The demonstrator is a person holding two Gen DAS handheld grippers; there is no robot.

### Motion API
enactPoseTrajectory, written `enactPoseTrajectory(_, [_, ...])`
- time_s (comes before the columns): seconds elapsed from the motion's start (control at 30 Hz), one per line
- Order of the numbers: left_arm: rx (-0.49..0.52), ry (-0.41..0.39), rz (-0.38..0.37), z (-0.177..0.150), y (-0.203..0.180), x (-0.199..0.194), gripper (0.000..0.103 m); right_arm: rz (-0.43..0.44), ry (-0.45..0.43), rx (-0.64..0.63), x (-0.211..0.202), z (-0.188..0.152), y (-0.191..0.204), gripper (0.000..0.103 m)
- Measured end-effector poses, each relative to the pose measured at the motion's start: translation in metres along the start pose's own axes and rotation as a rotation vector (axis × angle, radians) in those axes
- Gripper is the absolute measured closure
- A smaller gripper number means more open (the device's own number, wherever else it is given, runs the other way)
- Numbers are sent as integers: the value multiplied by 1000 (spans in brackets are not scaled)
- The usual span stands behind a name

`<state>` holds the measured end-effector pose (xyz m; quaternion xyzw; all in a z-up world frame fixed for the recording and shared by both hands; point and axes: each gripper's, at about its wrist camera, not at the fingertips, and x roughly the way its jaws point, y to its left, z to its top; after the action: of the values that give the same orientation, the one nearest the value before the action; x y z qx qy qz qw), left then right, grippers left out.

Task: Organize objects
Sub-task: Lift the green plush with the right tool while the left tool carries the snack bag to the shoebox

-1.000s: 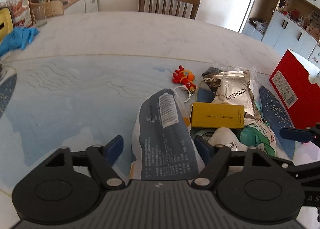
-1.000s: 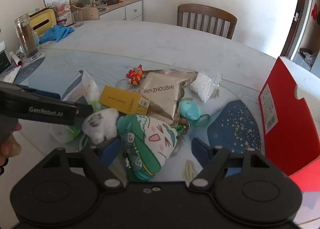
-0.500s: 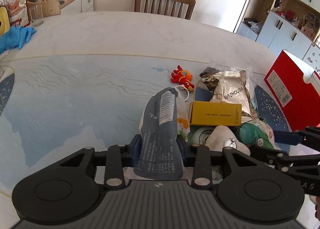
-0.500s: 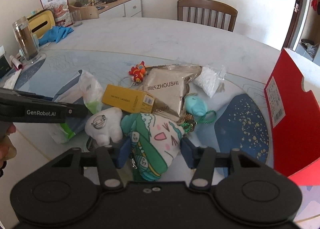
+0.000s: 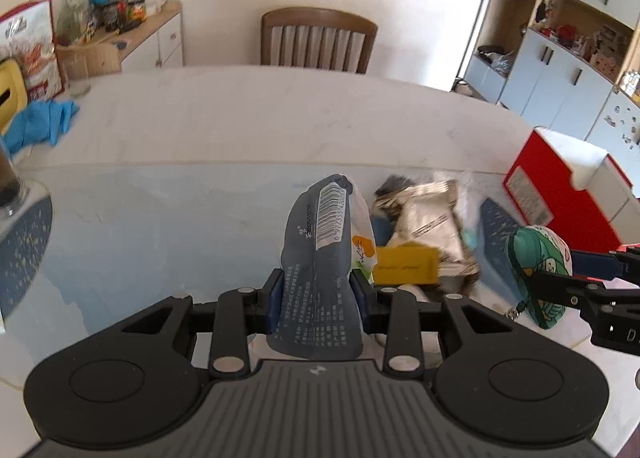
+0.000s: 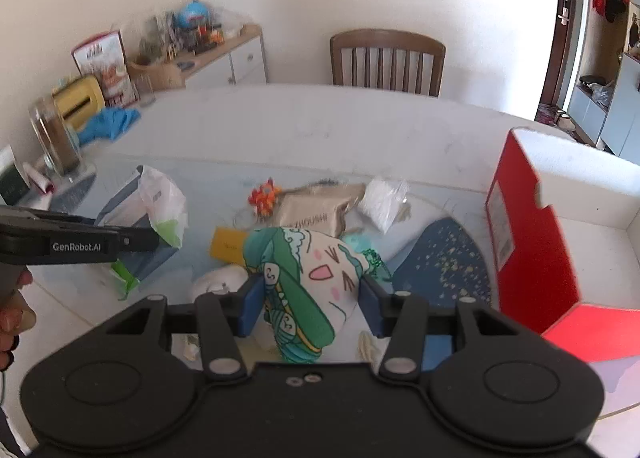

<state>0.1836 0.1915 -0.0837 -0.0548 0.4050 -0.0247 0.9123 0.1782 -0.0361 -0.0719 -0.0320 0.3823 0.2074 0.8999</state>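
My left gripper (image 5: 318,294) is shut on a grey-blue and white snack bag (image 5: 324,258) with a barcode and holds it lifted above the table; the bag also shows in the right wrist view (image 6: 156,214). My right gripper (image 6: 310,304) is shut on a green and white cartoon plush pouch (image 6: 308,278), lifted off the pile; the pouch also shows in the left wrist view (image 5: 538,274). On the table remain a yellow box (image 6: 228,244), a silver foil packet (image 6: 316,208), a red-orange keychain toy (image 6: 264,196), a white crumpled bag (image 6: 382,198) and a white plush (image 6: 218,282).
An open red box (image 6: 528,234) with a white inside stands at the right. A dark blue speckled mat (image 6: 444,266) lies beside it. A glass jar (image 6: 56,138), blue gloves (image 6: 108,122) and a yellow holder (image 6: 78,100) sit far left. A wooden chair (image 6: 386,58) stands behind the table.
Both grippers closed from open: the left on the snack bag, the right on the plush pouch. Both have since lifted their objects off the table.
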Motion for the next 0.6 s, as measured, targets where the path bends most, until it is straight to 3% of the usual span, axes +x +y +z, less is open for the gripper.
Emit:
enactPoseTrajectory(0.27, [44, -1, -32, 23, -32, -20, 69, 25, -32, 37, -32, 15, -22, 54])
enactPoseTrajectory(0.6, [124, -17, -65, 50, -107, -24, 69, 7, -62, 43, -66, 38, -80, 54])
